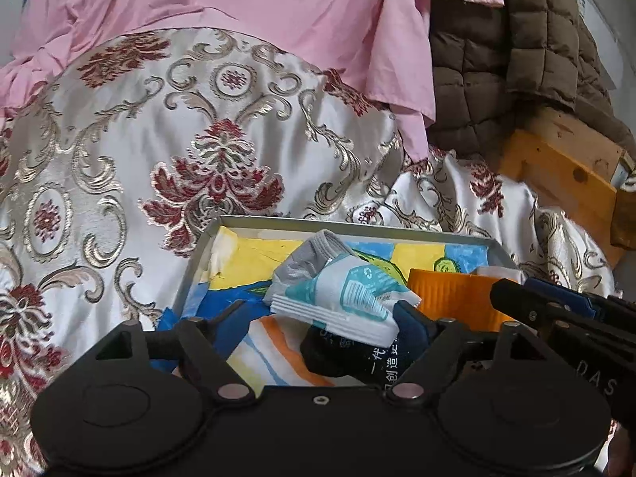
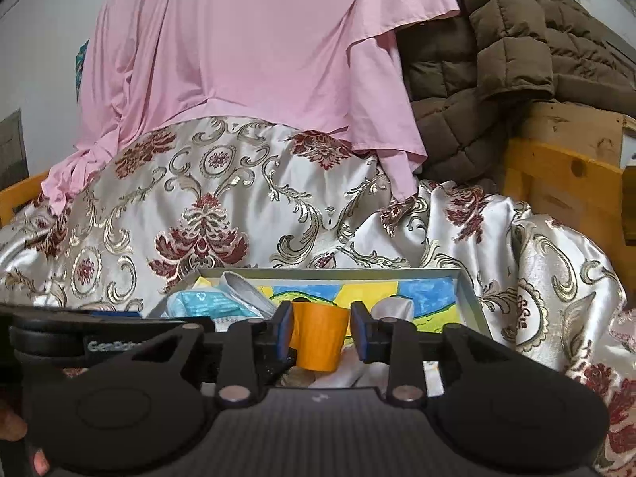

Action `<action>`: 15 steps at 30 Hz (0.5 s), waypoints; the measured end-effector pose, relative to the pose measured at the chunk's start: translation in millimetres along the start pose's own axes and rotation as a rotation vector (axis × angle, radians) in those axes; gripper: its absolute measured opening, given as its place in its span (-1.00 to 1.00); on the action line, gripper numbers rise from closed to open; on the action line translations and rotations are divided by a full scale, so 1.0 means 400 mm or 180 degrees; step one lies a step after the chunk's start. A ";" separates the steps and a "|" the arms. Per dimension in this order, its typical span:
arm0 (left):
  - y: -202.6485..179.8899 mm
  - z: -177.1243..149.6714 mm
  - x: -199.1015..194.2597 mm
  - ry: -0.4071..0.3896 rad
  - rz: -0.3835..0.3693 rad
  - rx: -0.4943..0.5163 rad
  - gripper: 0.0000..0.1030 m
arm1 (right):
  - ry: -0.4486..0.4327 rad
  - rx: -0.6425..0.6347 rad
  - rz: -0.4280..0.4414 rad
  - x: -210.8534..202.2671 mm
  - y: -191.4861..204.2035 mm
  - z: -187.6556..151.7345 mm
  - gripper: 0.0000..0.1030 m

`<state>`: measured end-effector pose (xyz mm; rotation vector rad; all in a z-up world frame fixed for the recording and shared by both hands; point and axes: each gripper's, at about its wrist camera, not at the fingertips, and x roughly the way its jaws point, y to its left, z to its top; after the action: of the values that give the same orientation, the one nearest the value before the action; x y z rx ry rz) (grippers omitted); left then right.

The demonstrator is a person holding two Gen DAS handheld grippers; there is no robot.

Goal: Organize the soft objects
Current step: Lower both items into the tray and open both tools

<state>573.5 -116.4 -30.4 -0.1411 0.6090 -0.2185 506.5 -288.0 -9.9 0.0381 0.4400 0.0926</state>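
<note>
Over at the six o'clock end of the bed, on the floral satin bedspread [image 1: 167,151], sits my grey tray [image 1: 198,254] with a painted blue and yellow picture [image 2: 429,292] lining its floor. My left gripper [image 1: 318,318] stands spread wide over the tray's contents — a white and teal tissue packet [image 1: 349,298] lies between the fingers, resting on a black cloth with white print [image 1: 357,357], and I can't see the pads pressing on either. A grey sock [image 1: 314,262] sits just behind the packet, toward twelve o'clock. My right gripper [image 2: 321,328] is partway open around an orange ribbed cup [image 2: 318,338]; there are small gaps between the blue pads [image 2: 359,330] and the cup, so it isn't clamped. At twelve o'clock a pink garment [image 2: 258,39] drapes down, with a brown quilted jacket [image 2: 497,59] at two o'clock over the wooden bed frame [image 2: 556,171].
</note>
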 end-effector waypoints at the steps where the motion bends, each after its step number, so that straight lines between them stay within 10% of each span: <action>1: 0.002 -0.001 -0.011 -0.0025 0.0020 -0.0010 0.63 | -0.0024 0.0014 -0.0013 -0.012 0.001 0.003 -0.09; 15: 0.015 0.012 -0.257 -0.0463 0.0168 -0.0081 0.93 | -0.0265 0.0150 -0.0087 -0.231 0.028 0.029 0.54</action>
<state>495.3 -85.0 28.9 -0.1638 0.4702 -0.1479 427.4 -286.2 40.3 0.0820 0.3592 0.0534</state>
